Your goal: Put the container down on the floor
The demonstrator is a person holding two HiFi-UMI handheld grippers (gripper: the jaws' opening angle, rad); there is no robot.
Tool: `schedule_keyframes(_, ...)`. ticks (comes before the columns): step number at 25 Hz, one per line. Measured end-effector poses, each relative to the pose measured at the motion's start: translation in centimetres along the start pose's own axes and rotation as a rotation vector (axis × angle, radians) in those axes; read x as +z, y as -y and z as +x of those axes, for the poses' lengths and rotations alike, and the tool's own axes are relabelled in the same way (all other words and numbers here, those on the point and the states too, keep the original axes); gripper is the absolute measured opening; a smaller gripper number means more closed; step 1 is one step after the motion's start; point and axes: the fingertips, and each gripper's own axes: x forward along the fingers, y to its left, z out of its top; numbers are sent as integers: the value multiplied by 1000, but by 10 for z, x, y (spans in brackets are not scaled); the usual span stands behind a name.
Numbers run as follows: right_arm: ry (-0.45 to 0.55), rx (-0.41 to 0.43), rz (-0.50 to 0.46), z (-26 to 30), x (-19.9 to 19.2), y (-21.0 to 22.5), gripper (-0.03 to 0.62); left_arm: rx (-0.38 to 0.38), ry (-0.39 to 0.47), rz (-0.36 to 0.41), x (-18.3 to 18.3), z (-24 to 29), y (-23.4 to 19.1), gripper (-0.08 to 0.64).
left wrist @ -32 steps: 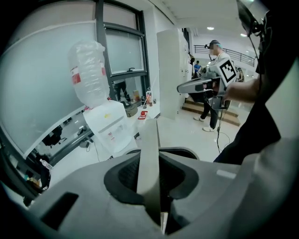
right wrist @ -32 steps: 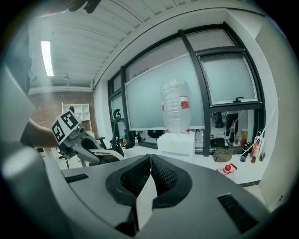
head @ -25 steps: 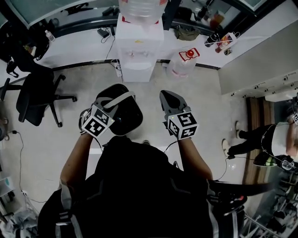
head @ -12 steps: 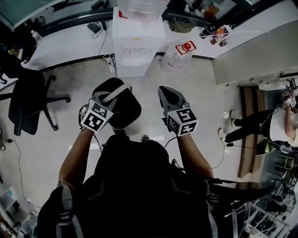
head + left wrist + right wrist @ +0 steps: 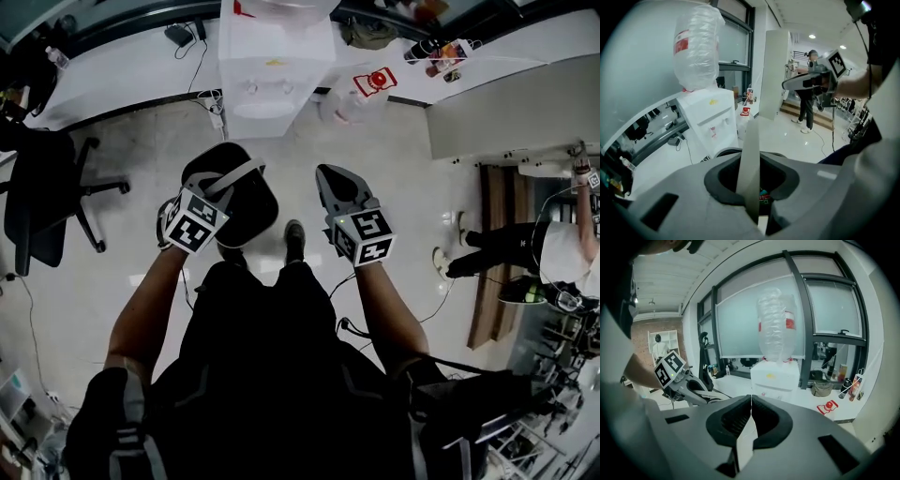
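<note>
A black round container (image 5: 246,202) with a pale strap handle (image 5: 236,177) hangs over the floor in the head view. My left gripper (image 5: 223,190) is shut on that handle. In the left gripper view the strap (image 5: 751,136) runs upright between the pads of the left gripper (image 5: 750,158), and a bit of the dark container with a red label (image 5: 762,197) shows below. My right gripper (image 5: 335,184) is level with it to the right, apart from the container. In its own view the right gripper (image 5: 751,397) is shut with nothing in it.
A white water dispenser (image 5: 276,58) with a clear bottle stands against the wall ahead, a spare bottle with a red cap (image 5: 362,92) beside it. A black office chair (image 5: 45,199) is at the left. Another person (image 5: 525,255) stands at the right. My shoe (image 5: 293,240) shows between the grippers.
Both grippers have sunk toward the floor, the container going down with the left one. A shoe has come into view between them.
</note>
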Motion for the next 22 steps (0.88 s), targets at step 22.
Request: schedule_keyframes(22, -53, 99, 91, 78, -95, 88, 9, 190, 20, -426, -40, 160, -29, 78)
